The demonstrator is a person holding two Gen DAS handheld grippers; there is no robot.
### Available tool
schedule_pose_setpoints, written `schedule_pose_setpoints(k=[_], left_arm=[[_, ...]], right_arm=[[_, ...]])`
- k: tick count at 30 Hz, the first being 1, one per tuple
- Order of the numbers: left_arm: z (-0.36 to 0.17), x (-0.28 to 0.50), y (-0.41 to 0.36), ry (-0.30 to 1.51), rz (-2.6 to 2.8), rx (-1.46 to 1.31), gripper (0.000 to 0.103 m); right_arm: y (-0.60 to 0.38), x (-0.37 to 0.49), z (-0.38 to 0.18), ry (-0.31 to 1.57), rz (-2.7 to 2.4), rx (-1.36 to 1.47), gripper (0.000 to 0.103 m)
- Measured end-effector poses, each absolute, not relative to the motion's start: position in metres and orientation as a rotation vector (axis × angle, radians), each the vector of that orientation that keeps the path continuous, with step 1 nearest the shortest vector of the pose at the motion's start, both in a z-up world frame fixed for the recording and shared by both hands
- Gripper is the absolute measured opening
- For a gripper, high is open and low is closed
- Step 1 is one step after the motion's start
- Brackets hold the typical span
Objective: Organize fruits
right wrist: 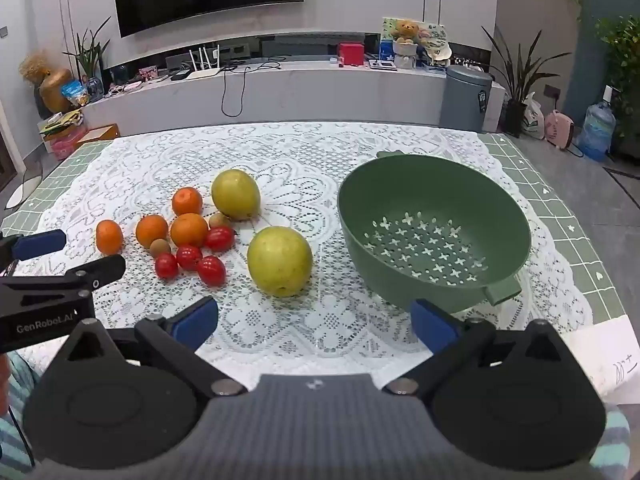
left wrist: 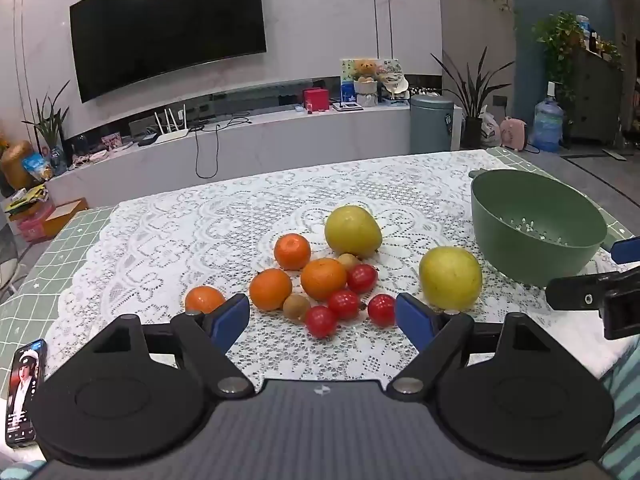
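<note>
Fruit pile: four round orange mandarins (right wrist: 189, 229), four glossy red cherry tomatoes (right wrist: 211, 270), two small brown kiwi-like fruits (right wrist: 160, 247), and two large yellow-green pears or pomelo-like fruits, one at the back (right wrist: 236, 194), one nearer (right wrist: 279, 261). All lie on the white lace tablecloth (right wrist: 320, 160), clustered and mostly touching; the nearer large fruit sits apart, between the pile and the colander.
Colander: deep green plastic colander (right wrist: 434, 200) with cross-shaped holes, to the right of the fruit, nothing in it.
Handling, judged: tomatoes soft-skinned, slick and light, likely to burst or roll under a hard squeeze; grip across the middle, gently. Mandarins firm with give, easy to take across the widest part. Large fruits probably heavy and near the limit of the jaws; take at the widest girth, square on.
Left gripper (left wrist: 322, 320): jaws spread wide, holding nothing, hovering just short of the tomatoes.
Right gripper (right wrist: 314, 320): jaws spread wide, holding nothing, near the closer large fruit and the colander rim.
Progress, judged: no fruit moved into the colander yet.
Hard to make out: species of the brown and yellow-green fruits uncertain; the far brown fruit is half hidden behind a mandarin; the colander's far handle is barely visible.
Surroundings: smartphone (left wrist: 24, 392) with lit screen at table's left edge.
</note>
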State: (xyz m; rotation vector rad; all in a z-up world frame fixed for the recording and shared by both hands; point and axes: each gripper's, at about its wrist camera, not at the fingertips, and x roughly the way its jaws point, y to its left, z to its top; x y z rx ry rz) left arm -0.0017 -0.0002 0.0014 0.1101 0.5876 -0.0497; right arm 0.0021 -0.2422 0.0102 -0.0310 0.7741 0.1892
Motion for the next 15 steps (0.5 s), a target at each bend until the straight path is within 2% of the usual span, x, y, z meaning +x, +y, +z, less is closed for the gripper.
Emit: schedule_pose_setpoints(k=[15], left_arm=[[0.002,0.003,-0.003,0.645,-0.052,0.135,0.097]], right_arm=[[-0.247,0.008,0.002,0.812,0.168,-0.01,0.099]])
